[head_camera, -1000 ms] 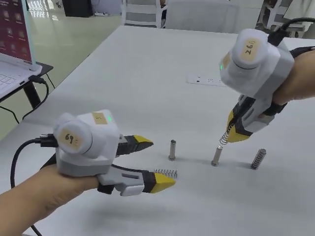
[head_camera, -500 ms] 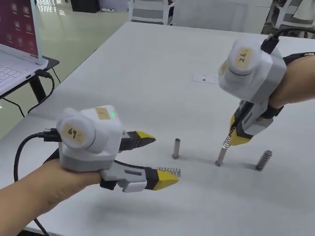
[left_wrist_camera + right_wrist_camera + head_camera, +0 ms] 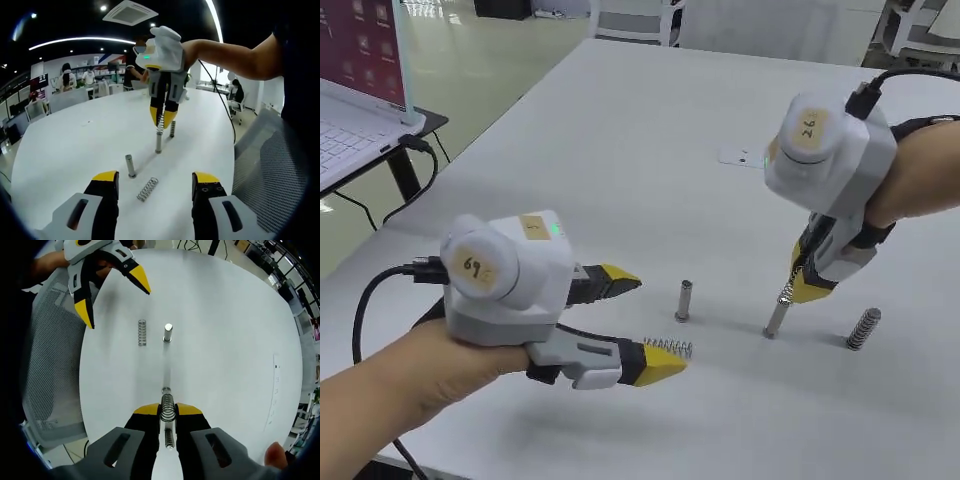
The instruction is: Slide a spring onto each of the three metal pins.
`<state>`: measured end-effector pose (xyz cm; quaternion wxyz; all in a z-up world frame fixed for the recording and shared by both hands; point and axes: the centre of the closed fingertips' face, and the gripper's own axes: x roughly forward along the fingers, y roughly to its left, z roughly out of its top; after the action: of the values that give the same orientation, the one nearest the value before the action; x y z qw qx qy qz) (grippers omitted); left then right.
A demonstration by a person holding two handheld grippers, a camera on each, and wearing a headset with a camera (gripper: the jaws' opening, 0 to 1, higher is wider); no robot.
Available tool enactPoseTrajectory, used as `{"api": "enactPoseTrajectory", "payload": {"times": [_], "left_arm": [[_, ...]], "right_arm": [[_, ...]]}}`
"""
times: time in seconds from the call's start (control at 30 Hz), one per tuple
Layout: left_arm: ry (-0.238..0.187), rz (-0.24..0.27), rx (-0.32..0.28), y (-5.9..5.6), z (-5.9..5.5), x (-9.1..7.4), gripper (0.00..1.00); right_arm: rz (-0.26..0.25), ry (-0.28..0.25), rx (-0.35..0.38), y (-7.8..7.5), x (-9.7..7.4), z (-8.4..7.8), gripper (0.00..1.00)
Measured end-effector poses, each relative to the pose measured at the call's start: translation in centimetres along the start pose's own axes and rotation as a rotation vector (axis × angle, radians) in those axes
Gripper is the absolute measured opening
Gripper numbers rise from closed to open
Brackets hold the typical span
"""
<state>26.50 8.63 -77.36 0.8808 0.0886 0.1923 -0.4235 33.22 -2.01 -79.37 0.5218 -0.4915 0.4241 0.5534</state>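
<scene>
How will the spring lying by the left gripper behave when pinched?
Lying on its side on the smooth table, the spring likely rolls if nudged. Its thin open coils look light and squashy, so it may slip from a hard pinch.

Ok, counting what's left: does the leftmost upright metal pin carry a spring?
No, the silver pin stands bare; a steel coil spring lies beside it.

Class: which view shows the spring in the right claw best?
The right gripper view: the spring is large and central between the right claw's jaws, lined up with a pin. The left gripper view shows it small and distant; the head view shows a few coils below the claw.
</scene>
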Motion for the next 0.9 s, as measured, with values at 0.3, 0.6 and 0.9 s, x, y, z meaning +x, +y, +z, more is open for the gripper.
{"api": "enactPoseTrajectory", "payload": {"times": [0.3, 0.6, 0.9], "left_arm": [[0.001, 0.002, -0.001, 0.1, 0.0, -0.1, 0.53], [0.005, 0.002, 0.002, 0.0, -0.1, 0.0, 0.53], [0.009, 0.001, 0.003, 0.0, -0.1, 0.0, 0.52]], "right_arm": [[0.015, 0.025, 0.0, 0.1, 1.2, 0.1, 0.09], [0.017, 0.038, 0.003, 0.0, 2.6, -0.1, 0.09], [0.021, 0.04, 0.02, -0.1, 3.5, -0.4, 0.09]]}}
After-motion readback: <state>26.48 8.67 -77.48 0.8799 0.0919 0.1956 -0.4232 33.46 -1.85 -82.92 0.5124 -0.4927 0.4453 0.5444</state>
